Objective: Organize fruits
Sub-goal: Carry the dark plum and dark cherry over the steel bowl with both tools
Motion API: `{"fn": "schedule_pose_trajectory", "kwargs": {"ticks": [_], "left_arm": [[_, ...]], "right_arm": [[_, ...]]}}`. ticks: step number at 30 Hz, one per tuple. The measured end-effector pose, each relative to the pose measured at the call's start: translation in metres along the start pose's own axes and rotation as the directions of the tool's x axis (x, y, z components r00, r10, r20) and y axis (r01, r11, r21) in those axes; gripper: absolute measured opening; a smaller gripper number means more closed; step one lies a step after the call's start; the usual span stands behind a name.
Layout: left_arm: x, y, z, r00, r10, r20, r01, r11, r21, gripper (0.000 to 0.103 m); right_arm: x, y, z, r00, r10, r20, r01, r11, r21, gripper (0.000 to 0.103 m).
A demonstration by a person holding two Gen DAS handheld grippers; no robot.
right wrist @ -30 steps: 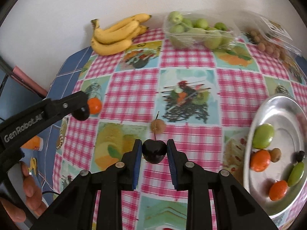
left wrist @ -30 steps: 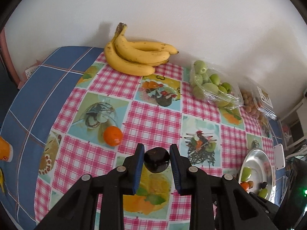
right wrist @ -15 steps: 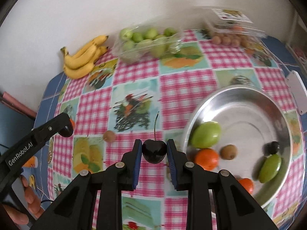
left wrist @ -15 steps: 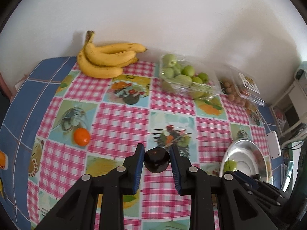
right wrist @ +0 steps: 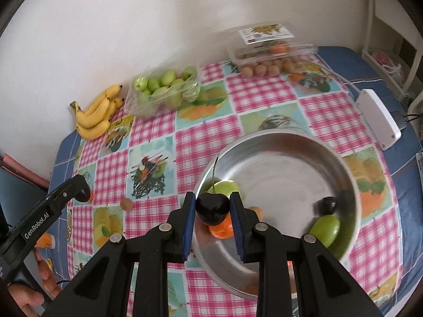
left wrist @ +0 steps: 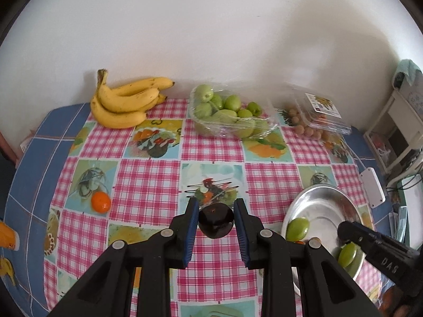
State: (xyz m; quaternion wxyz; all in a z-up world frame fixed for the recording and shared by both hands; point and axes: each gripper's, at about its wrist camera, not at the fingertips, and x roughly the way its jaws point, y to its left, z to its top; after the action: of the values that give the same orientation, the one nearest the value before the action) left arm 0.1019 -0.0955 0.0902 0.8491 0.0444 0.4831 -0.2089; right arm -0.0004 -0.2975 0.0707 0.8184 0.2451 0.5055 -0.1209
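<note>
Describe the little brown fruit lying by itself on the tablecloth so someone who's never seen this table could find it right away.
Start at the big metal bowl on the checked tablecloth. Look past the bowl's left rim, just below the picture square of dark crossed sticks: the small round brown fruit sits alone on pink check. Unlike the similar brown fruits by the clear box at the wall, it is loose and single, well apart from them.

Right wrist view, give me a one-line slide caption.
Right gripper holds a dark cherry over the rim of the steel bowl of fruit.
</note>
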Motion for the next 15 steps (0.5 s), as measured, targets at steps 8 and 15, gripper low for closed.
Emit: {"fn": "schedule_pose_trajectory", "kwargs": {"ticks": [8,15], "left_arm": [[0.002,-0.034,-0.006,1.000,-0.019,-0.010,0.020,0.997,0.076,0.029],[0.015,-0.081,-0.021,0.997,-0.048,-0.052,0.057,0.980,0.193,0.029]], "right_arm": [[-0.012,-0.028,0.000,0.999,-0.038,0.015,0.037,0.999,0.023,0.027],[0.002,-0.053,-0.004,0.996,-0.083,-0.033,0.085,0.995,0.054,0.027]]}}
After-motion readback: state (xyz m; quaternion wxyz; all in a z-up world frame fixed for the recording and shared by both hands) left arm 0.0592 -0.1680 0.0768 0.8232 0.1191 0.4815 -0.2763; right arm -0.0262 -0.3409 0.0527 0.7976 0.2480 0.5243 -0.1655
